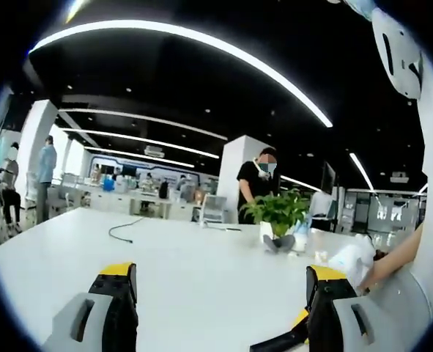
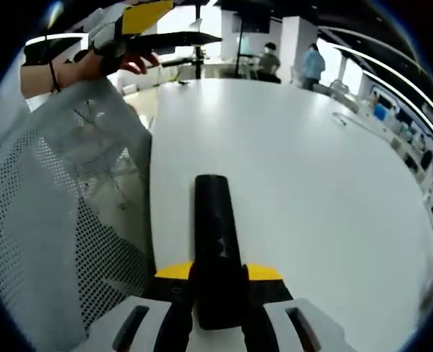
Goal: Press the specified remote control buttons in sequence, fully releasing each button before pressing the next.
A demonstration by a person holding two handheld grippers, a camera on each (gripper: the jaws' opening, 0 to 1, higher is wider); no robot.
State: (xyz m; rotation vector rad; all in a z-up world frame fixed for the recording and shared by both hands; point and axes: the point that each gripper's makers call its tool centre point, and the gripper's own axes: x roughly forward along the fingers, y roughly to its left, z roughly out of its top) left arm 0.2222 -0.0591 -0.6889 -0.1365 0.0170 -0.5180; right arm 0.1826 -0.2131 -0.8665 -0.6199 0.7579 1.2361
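On the white worktop point(image 2: 311, 191), seen in the right gripper view, a black remote control point(image 2: 216, 242) lies lengthwise, its far end pointing away across the surface and its near end sitting between the jaws of the right tool point(image 2: 217, 293). Both yellow-tipped jaws are drawn in against the remote's sides, so the right tool has hold of it; no buttons can be made out on the dark top face. Left of the remote, a white mesh chair back point(image 2: 62, 213) stands beside the worktop edge. Near the top left of that view, a hand point(image 2: 91, 62) with a dark band at the wrist grips the left tool point(image 2: 165, 33), held high above the worktop's far end, well apart from the remote. Two people point(image 2: 293, 62) stand beyond the far end of the worktop. In the left gripper view, the left tool point(image 1: 220, 293) has its jaws spread wide, with nothing between them and bare worktop point(image 1: 187, 271) showing in the gap. Farther along the surface, a potted green plant point(image 1: 278, 213) stands in a white pot, with a small dark object just in front of it and a black cable point(image 1: 124, 229) lying off to the left. A person in a black top point(image 1: 256, 183) stands behind the plant. A white crumpled item point(image 1: 352, 260) sits near the right jaw, too blurred to identify. Long ceiling light strips point(image 1: 201, 48) arc overhead.
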